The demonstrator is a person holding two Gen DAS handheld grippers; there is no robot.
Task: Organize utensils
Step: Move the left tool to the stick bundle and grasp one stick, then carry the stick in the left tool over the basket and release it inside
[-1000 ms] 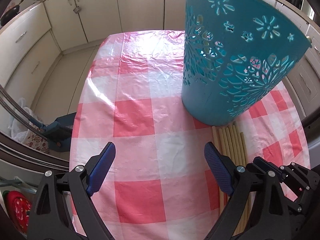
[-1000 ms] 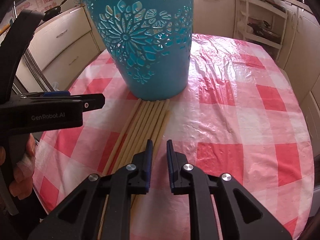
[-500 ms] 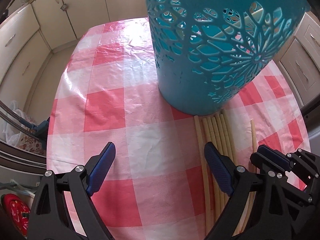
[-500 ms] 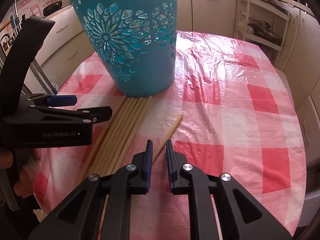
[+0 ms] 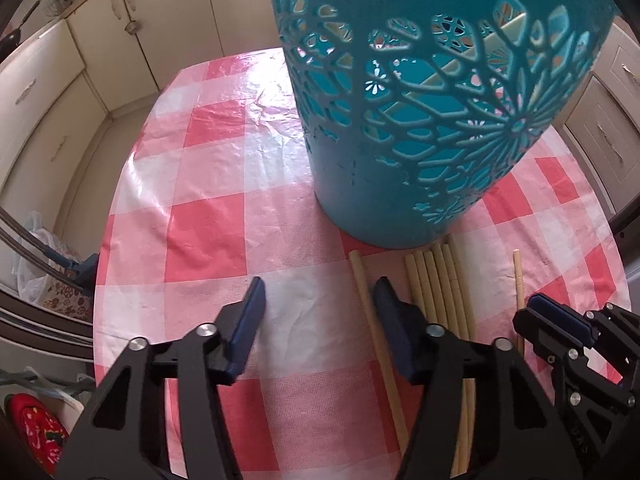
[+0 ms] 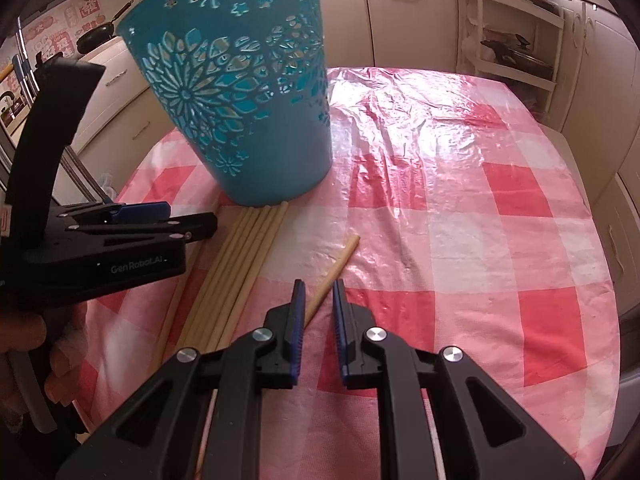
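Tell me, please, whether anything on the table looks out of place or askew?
Yes. One chopstick lies apart from the bundle of chopsticks, angled away to their right between the right gripper's jaws. Another chopstick sits split off on the bundle's left. The blue basket stands upright.

The right gripper (image 6: 318, 294) hangs low over a pink-and-white checked tablecloth (image 6: 460, 216), its blue-padded jaws nearly closed with a narrow gap between them. A single pale chopstick (image 6: 340, 262) lies on the cloth and runs slantwise into that gap (whether the pads press on it cannot be told). To the left, a bundle of chopsticks (image 6: 240, 264) lies side by side, their far ends touching the foot of a teal cut-out basket (image 6: 240, 92) that stands upright on the cloth. Further left, the left gripper (image 6: 100, 248) is seen from the side, held by a hand (image 6: 52, 360), just beside the bundle. Cream cabinets (image 6: 600, 92) ring the table.
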